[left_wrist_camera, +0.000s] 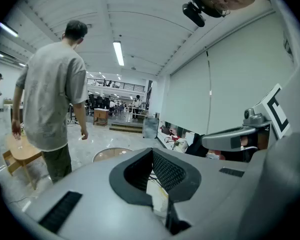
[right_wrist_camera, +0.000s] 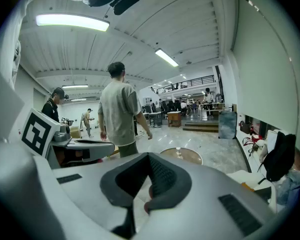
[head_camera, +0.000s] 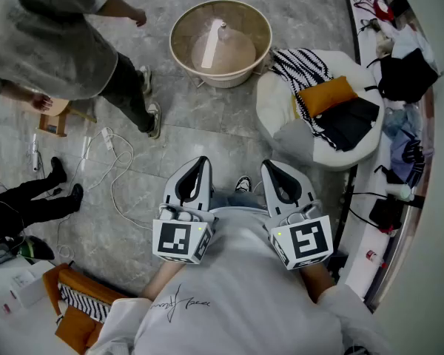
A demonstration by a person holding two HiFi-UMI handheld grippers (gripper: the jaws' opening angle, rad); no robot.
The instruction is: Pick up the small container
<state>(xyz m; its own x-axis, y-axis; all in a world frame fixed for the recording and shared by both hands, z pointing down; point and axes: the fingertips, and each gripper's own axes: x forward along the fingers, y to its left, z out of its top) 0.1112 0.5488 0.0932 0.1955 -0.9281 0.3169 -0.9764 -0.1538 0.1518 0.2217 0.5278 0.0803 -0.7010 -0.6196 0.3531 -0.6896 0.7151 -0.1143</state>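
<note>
Although nothing here is plainly a small container, the likeliest candidate is the slim white thing lying on its side inside the big beige basin, which stands on the floor well ahead of both claws. It looks like light, stiff plastic, probably smooth and prone to rolling, so I would take it across its narrow middle, coming down from above to clear the basin's tall wall. What exactly it is I cannot tell at this size.

Both the left claw and the right claw are held low in front of the body, jaws together and empty.

Underfoot is polished grey stone floor, glossy, with white cables trailing to the left. A white round seat piled with cloth sits just beside the basin, and a person in a grey shirt stands near it.
</note>
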